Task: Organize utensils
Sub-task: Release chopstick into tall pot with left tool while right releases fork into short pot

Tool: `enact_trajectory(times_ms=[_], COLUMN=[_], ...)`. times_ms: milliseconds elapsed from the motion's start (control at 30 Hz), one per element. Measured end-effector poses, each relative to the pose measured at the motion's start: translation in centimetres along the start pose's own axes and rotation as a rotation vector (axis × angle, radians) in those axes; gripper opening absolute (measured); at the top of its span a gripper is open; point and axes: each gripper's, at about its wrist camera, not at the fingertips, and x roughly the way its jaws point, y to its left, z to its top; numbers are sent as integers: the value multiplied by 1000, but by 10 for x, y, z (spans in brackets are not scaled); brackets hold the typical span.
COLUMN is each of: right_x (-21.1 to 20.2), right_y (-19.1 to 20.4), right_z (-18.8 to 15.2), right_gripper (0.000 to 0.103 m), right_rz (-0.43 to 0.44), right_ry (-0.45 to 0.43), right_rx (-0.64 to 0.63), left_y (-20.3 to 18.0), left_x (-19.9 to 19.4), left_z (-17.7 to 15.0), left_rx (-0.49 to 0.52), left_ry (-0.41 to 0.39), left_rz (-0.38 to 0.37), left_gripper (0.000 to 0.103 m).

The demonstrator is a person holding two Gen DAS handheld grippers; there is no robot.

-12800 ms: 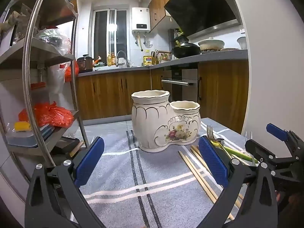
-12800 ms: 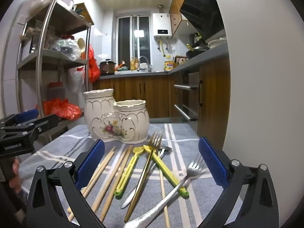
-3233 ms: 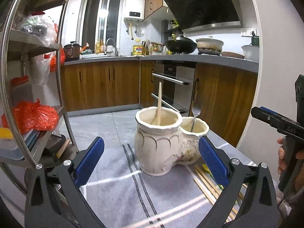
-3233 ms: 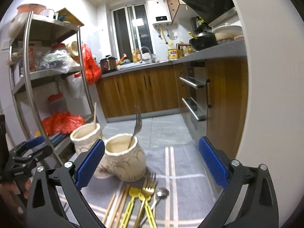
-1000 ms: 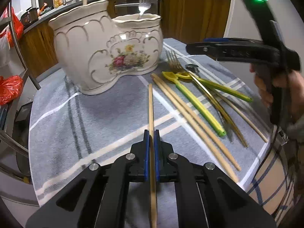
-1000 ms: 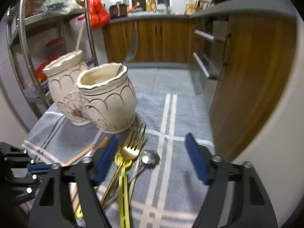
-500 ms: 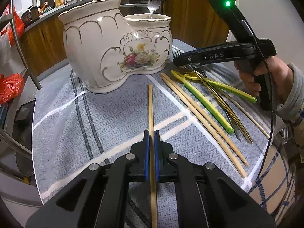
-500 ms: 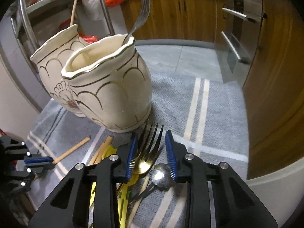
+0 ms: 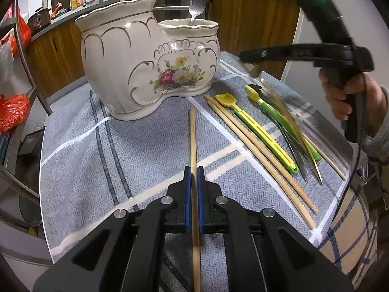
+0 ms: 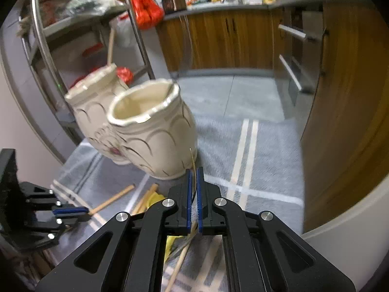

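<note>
On the striped grey cloth [image 9: 136, 146] we clamp a chopstick [image 9: 193, 141] in our left gripper [image 9: 193, 177], its far end pointing toward the holder [image 9: 145, 68]. Our right gripper [image 10: 193, 182] has its jaws pinched tight on a gold fork [image 10: 193, 170], seen edge-on, its head raised just beside the holder's shorter cup. A silver fork [image 9: 196, 2] stands in that cup. Two more chopsticks [image 9: 257, 150], a yellow spoon [image 9: 252, 126] and a green one [image 9: 279, 114] lie right of the holder.

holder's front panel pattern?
Cream holder with gold scrollwork and a floral bouquet; clearest in left wrist view.
</note>
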Motion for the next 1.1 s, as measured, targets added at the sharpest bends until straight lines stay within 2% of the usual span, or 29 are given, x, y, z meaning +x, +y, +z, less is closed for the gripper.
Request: enact_trajectory(times_ms=[300, 633, 767, 1000, 1100], right_x=[-67, -103, -109, -117, -119], right_y=[27, 40, 44, 48, 51], right_z=[-7, -12, -13, -5, 5], right_gripper=[3, 3, 3, 3, 3], right_rz=[-80, -152, -185, -201, -205], right_ry=[-169, -291, -322, -364, -386], right_rx=[-63, -60, -66, -56, -57], left_y=[4, 8, 8, 5, 9], left_x=[-3, -29, -40, -61, -78], left_z=[-5, -9, -11, -5, 2], left_rx=[-7, 12, 24, 48, 51], left_ry=[-27, -140, -208, -349, -446], left_rz=[-14, -37, -57, -49, -45], left_gripper=[5, 5, 5, 5, 5])
